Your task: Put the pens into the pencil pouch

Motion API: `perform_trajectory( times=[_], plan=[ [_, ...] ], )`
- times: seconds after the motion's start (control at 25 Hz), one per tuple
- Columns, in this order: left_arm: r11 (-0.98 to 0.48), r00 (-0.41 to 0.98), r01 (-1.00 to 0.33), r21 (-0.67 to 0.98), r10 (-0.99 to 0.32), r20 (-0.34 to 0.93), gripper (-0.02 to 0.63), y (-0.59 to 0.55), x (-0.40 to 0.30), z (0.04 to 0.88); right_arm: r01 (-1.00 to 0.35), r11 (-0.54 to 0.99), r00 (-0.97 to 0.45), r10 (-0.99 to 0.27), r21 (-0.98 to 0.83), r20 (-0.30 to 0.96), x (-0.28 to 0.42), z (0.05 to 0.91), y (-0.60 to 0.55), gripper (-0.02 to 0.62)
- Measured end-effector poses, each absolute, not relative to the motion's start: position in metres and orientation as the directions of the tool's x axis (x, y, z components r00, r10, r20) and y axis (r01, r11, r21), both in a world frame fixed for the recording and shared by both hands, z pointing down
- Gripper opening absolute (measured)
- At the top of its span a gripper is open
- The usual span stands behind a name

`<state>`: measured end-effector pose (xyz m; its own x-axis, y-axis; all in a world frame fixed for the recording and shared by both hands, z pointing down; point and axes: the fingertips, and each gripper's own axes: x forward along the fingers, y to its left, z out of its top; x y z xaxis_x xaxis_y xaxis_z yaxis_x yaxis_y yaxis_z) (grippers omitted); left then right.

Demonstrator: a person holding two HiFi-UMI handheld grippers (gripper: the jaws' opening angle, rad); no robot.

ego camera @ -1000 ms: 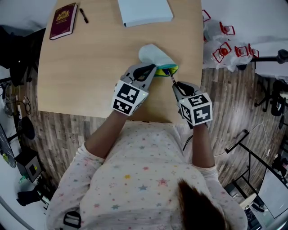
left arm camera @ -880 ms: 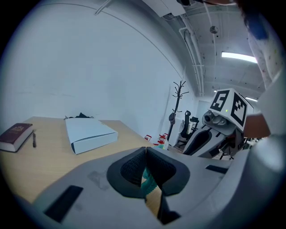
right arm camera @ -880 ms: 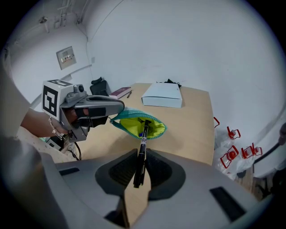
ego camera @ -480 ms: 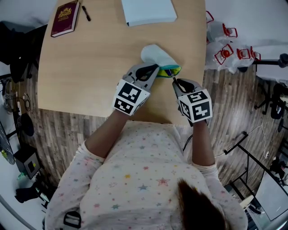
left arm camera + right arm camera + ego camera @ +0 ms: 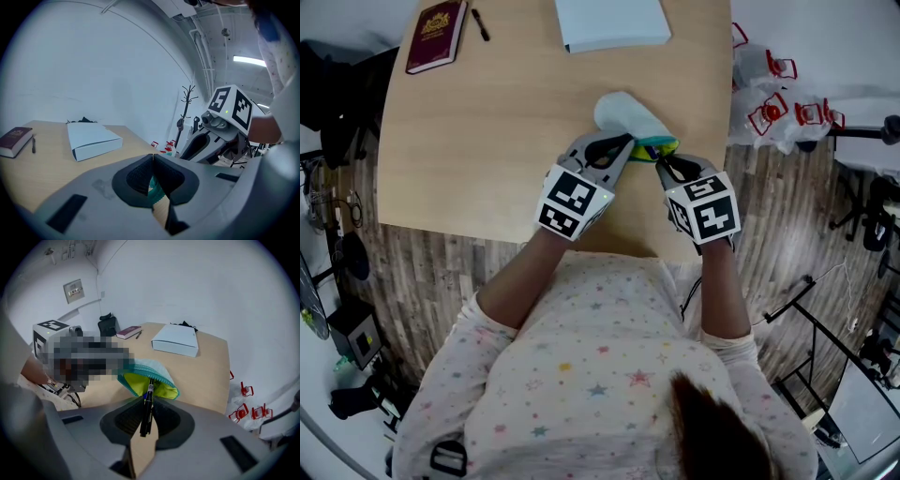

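Presently the right gripper (image 5: 146, 420) clamps a slim, stiff, likely slippery pen (image 5: 148, 401), tip at the mouth of the soft, floppy pouch (image 5: 161, 390) at frame centre; the left gripper (image 5: 153, 161) pinches its teal rim, a sensible hold

A pale wooden bench (image 5: 469, 141) is standing on a grey plank floor (image 5: 769, 216). White walls (image 5: 93, 70) are enclosing the room, a strip light (image 5: 251, 60) is glowing overhead, and possibly a coat stand (image 5: 188, 96) is rising beyond.

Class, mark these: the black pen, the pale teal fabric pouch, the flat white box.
black pen (image 5: 146, 408), right gripper view, mid barrel.
pale teal fabric pouch (image 5: 150, 365), right gripper view, top outside.
flat white box (image 5: 614, 21), head view, lid.
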<state>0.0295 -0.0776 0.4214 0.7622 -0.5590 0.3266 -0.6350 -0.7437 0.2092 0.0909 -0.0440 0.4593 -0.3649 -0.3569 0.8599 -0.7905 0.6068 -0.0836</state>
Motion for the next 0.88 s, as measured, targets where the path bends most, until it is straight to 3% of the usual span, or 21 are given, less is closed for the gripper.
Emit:
perform_trajectory(
  times=[0.88],
  plan=[
    [-0.736,0.755,-0.643,0.212,-0.565,0.333,0.015,-0.080,0.028,0.419,-0.755,0.655,-0.321,-0.340,-0.022,0.884,0.069,0.466,-0.071,0.063]
  ],
)
